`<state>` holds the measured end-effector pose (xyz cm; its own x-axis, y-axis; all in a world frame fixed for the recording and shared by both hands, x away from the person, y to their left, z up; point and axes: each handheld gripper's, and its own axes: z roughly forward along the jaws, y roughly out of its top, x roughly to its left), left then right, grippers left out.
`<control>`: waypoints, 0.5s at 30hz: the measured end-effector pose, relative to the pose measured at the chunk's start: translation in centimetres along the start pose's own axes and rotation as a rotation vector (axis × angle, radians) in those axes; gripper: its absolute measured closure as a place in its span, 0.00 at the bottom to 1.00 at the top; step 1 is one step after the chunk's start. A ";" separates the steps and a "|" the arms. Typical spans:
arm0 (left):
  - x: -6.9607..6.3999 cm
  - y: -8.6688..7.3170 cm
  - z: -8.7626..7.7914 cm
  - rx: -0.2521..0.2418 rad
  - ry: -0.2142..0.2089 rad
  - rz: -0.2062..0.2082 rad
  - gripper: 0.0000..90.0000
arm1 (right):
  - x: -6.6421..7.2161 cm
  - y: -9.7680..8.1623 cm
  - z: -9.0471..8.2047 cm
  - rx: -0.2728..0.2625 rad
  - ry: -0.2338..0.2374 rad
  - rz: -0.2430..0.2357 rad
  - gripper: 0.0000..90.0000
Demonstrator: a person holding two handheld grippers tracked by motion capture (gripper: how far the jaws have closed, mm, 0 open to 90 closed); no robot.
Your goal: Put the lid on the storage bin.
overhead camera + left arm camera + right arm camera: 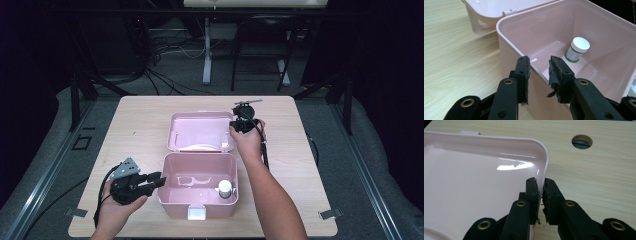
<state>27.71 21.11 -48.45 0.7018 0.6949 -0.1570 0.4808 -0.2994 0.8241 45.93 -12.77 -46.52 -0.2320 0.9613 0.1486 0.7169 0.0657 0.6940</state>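
- Pink box (198, 192) near the front middle of a pale wooden table (140, 127), lid (200, 131) thrown fully back and lying flat behind it, inside face up.
- Dark room all round; black frame legs, trailing cables and a white stand on grey floor beyond the far edge of the table.
- Smooth glossy pink plastic, rounded corners, white latch (197, 214) on the front wall; lid joined to the back wall by a hinge (509, 11).
- Small white-capped jar (225, 188) standing upright on the box floor, near the front right corner.
- Left gripper (159, 181) at the box's left wall, jaws partly apart and straddling the rim, one outside and one inside; pads not seen pressing, nothing held.
- Right gripper (232, 125) at the lid's right edge, jaws nearly together across the rim, pinching it between the pads.
- High view: whole layout, both forearms coming in from the bottom, grey plate on the left gripper.
- Left gripper view (539, 65): deep inside of the box, green-and-white label on the jar (577, 49), frayed padding on the jaws.
- Right gripper view (540, 185): shine on the lid's inner face (474, 182), thin rim between the pads, round cable hole (582, 141) in the tabletop beyond.
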 end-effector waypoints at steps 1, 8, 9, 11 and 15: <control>0.0 0.0 0.0 0.002 -0.003 0.000 0.76 | 0.0 0.0 -0.1 -0.007 0.001 -0.001 0.93; 0.0 0.0 0.0 0.003 -0.003 0.000 0.76 | 0.0 0.1 -0.8 -0.030 0.002 0.001 0.93; -0.1 0.0 0.1 -0.002 -0.001 0.000 0.76 | 0.0 0.1 -0.8 -0.033 0.003 0.003 0.93; -0.1 0.0 0.1 -0.002 0.000 0.000 0.76 | -0.1 0.2 -1.0 -0.038 0.005 0.001 0.93; -0.1 0.0 0.1 -0.003 -0.001 0.000 0.76 | -0.1 0.2 -1.5 -0.051 0.014 0.011 0.94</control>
<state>27.68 20.99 -48.48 0.7026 0.6939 -0.1578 0.4790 -0.2971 0.8260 45.12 -13.23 -45.34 -0.2343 0.9579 0.1660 0.6854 0.0417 0.7270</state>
